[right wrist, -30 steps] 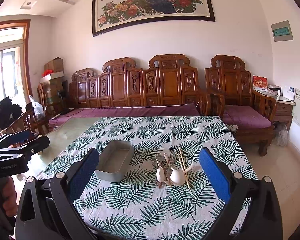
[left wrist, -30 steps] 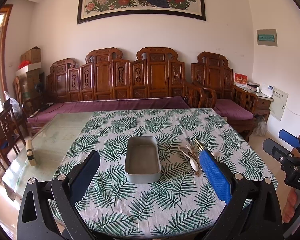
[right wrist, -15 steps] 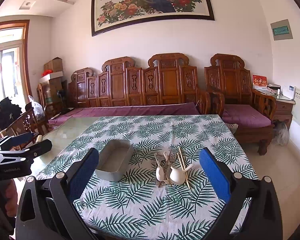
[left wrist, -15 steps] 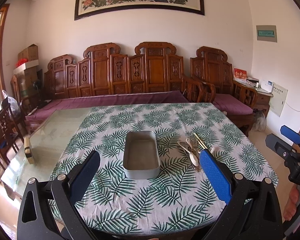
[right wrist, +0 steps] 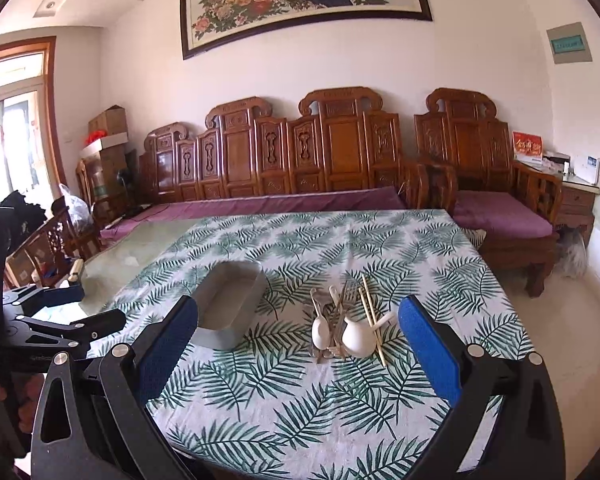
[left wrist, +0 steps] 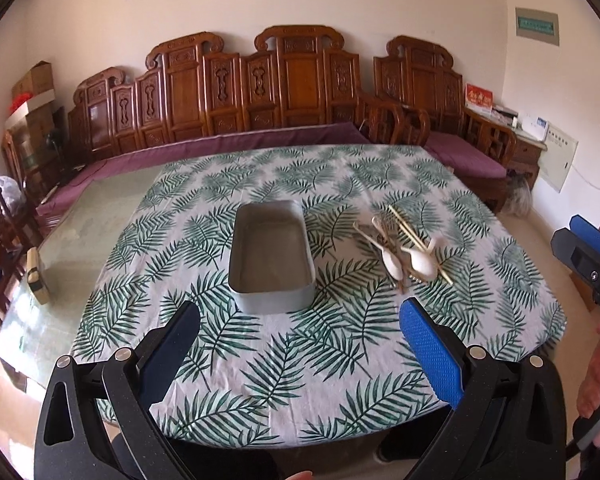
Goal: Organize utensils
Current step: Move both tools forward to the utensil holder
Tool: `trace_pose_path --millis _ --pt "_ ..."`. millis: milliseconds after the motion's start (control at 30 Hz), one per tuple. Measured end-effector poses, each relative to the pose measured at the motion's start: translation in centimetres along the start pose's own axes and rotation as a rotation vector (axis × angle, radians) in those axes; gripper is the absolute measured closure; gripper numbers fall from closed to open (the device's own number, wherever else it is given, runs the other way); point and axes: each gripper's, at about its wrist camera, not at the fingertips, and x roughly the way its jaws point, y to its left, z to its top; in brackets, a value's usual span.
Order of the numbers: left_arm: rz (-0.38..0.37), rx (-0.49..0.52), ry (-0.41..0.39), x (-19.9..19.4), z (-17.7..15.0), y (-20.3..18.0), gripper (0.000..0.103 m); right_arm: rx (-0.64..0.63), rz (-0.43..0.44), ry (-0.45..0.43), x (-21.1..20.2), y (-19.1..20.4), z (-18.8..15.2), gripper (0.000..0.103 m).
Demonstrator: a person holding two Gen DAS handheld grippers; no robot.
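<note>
An empty grey metal tin (left wrist: 270, 256) sits mid-table on a leaf-print cloth (left wrist: 300, 360); it also shows in the right wrist view (right wrist: 228, 304). To its right lies a pile of utensils (left wrist: 404, 248): two white spoons, metal cutlery and wooden chopsticks, also in the right wrist view (right wrist: 346, 328). My left gripper (left wrist: 300, 348) is open and empty, above the table's near edge in front of the tin. My right gripper (right wrist: 298, 344) is open and empty, in front of the pile.
The cloth covers the right part of a glass-topped table (left wrist: 80, 216); a small block (left wrist: 36, 276) lies on the bare glass at left. A carved wooden bench (right wrist: 300, 160) with purple cushions stands behind. Wooden chairs (right wrist: 48, 248) stand at left.
The left gripper has tilted down and moved closer over the table, so the tin and the utensils loom larger. The right gripper has moved little. Both stay open.
</note>
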Motion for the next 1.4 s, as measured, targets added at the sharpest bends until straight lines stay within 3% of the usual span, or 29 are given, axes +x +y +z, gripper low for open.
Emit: trace_pose_path --millis 500,700,1000,1167,1267,1400 --pt "0.035 0.081 0.089 6.6 1.0 -1.0 0.006 -0.054 -0.050 0.100 9.0 -4.3 -1.6 0.002" --pt "-0.048 0.107 0.126 9.9 2.3 -2.1 0.006 -0.003 -0.026 0.170 13.6 -8.2 -0.7 0.002" --pt "-0.158 0.106 0.136 13.8 4.0 -3.9 0.006 0.003 -0.030 0.230 19.8 -13.0 0.6 0.029" --pt "-0.197 0.114 0.158 16.3 4.5 -5.2 0.006 0.026 0.013 0.319 23.5 -14.9 -1.3 0.052" --pt "-0.222 0.096 0.186 17.9 4.3 -5.7 0.006 0.024 0.051 0.378 24.9 -14.7 -2.8 0.059" --pt "-0.248 0.091 0.210 20.1 3.8 -6.8 0.010 0.022 0.072 0.426 25.9 -14.1 -4.2 0.061"
